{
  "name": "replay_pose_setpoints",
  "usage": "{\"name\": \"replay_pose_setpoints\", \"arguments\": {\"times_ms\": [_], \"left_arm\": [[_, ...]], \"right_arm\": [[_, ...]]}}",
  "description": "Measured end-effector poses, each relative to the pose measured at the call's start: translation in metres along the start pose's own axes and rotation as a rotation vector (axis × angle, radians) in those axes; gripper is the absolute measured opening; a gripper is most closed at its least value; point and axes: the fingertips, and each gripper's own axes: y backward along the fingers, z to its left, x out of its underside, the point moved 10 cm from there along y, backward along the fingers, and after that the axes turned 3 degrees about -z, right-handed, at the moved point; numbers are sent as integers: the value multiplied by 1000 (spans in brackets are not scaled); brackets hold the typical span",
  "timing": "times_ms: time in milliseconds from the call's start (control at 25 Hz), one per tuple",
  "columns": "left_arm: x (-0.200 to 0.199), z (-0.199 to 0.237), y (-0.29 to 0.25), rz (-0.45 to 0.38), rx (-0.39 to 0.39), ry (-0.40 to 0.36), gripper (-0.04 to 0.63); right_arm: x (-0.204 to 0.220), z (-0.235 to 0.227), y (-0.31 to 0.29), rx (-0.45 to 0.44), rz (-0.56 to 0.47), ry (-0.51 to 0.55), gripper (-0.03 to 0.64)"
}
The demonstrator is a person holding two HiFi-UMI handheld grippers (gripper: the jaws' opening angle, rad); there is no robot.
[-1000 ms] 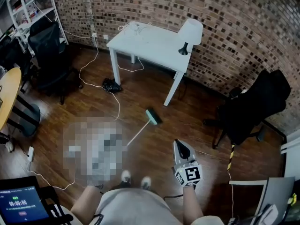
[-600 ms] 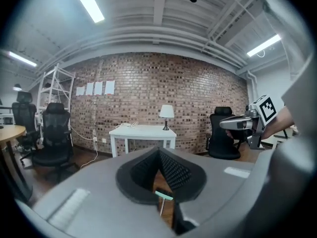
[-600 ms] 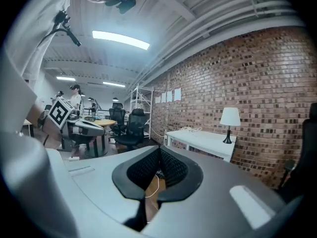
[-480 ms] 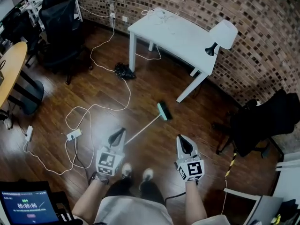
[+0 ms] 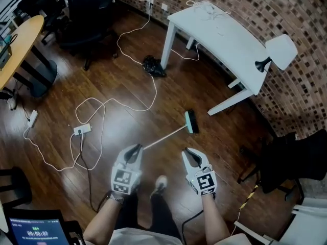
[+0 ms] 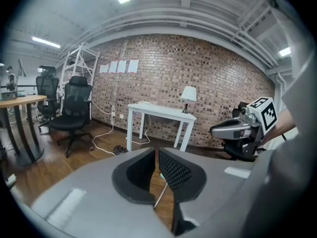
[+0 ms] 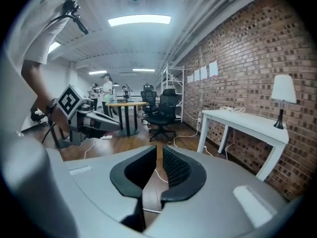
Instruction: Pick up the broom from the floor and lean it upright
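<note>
the left gripper (image 5: 134, 150) holds its jaws a narrow slit apart, gripping nothing; the right gripper (image 5: 189, 153) has just been opening its jaws to a narrow gap, also empty. the broom (image 5: 171, 134) lies flat on the wooden floor (image 5: 117, 80), its handle end near the left gripper's tips at 2 o'clock and its green head further out towards the white table (image 5: 225, 32).

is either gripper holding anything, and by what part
Nothing. The broom lies untouched on the floor; the left gripper and right gripper are empty, and the right's fingers have just been opening.
</note>
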Motion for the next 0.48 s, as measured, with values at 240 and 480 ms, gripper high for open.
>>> {"name": "replay_pose_setpoints", "arguments": {"times_ms": [240, 480], "left_arm": [[76, 24, -14, 62, -114, 52, -6], [162, 50, -32, 140, -181, 88, -6]], "right_arm": [[74, 2, -73, -169, 80, 64, 70], [164, 21, -136, -355, 181, 175, 97]]}}
